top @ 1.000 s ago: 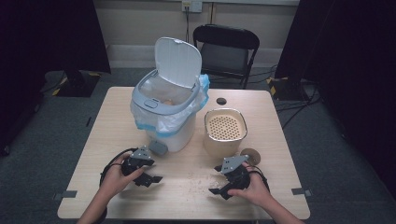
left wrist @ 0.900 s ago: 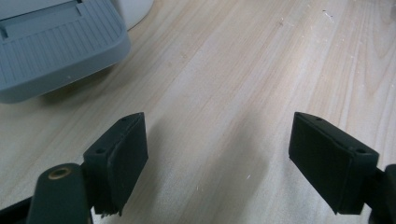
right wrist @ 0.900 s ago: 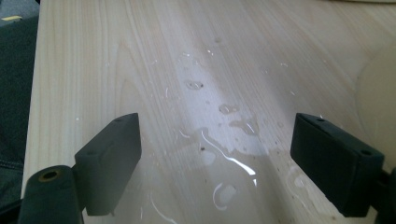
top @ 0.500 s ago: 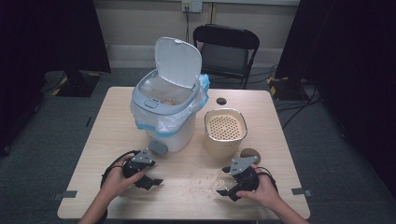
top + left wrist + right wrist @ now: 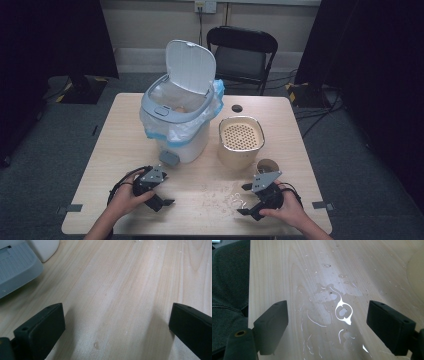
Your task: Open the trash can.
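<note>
Bench (image 5: 115,145): light wood, with a white lidded bin, a cream container and a small round cup on it.
Spill (image 5: 234,197): wet patch with small flecks on the bench's near half, between the two tools and closer to the right one; in the right gripper view the spill (image 5: 337,307) glints as thin curved streaks and a bright blob, lying ahead of and between the jaws.
Left tool (image 5: 161,196): held in the person's left hand (image 5: 125,200) near the front left of the bench, jaws pointing toward the middle; its jaws have just been opening and now stand wide, with nothing between them. In the left gripper view the left tool (image 5: 116,325) has bare wood between the jaws, with a tiny droplet (image 5: 96,345) near the bottom.
Right tool (image 5: 246,199): held in the right hand (image 5: 290,210) near the front right, jaws wide apart and empty, pointing left at the spill, close above the bench.
Bin (image 5: 180,117): lid up, lined with a clear bag with a blue edge; its grey pedal (image 5: 169,159) faces the person, and the pedal (image 5: 15,267) shows at the upper left of the left gripper view.
Container (image 5: 241,140): cream, with a perforated insert, just right of the bin.
Cup (image 5: 266,166): just in front of the container, close behind the right tool.
Chair (image 5: 242,52): black, behind the bench.
</note>
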`<state>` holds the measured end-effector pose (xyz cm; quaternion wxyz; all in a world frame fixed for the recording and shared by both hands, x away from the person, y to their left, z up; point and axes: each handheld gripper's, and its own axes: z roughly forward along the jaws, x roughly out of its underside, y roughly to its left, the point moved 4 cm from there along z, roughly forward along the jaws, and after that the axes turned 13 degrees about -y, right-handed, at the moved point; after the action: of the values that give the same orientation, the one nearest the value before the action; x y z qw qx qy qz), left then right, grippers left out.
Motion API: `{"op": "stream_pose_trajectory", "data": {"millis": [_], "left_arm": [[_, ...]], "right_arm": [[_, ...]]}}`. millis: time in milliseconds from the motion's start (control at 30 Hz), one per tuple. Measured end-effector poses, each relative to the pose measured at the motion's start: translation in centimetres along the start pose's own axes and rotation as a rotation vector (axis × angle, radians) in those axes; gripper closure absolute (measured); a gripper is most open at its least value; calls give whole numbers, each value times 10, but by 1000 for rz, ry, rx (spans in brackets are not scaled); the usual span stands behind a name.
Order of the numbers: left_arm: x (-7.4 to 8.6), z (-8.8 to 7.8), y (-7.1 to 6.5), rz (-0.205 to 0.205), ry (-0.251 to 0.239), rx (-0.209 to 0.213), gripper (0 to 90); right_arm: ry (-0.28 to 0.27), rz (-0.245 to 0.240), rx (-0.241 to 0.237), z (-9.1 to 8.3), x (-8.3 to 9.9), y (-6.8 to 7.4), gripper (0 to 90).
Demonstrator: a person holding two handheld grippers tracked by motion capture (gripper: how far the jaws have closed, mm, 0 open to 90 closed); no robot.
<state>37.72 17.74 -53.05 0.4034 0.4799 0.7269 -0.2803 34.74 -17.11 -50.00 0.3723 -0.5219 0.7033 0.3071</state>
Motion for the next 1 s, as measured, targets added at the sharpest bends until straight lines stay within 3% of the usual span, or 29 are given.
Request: {"op": "stream_pose_trajectory", "data": {"millis": [533, 1000], "left_arm": [[1, -1, 0, 9, -4, 3, 0], [1, -1, 1, 14, 5, 5, 0]], "right_arm": [[26, 16, -20, -21, 14, 6, 173], [23, 44, 41, -45, 29, -2, 170]]}}
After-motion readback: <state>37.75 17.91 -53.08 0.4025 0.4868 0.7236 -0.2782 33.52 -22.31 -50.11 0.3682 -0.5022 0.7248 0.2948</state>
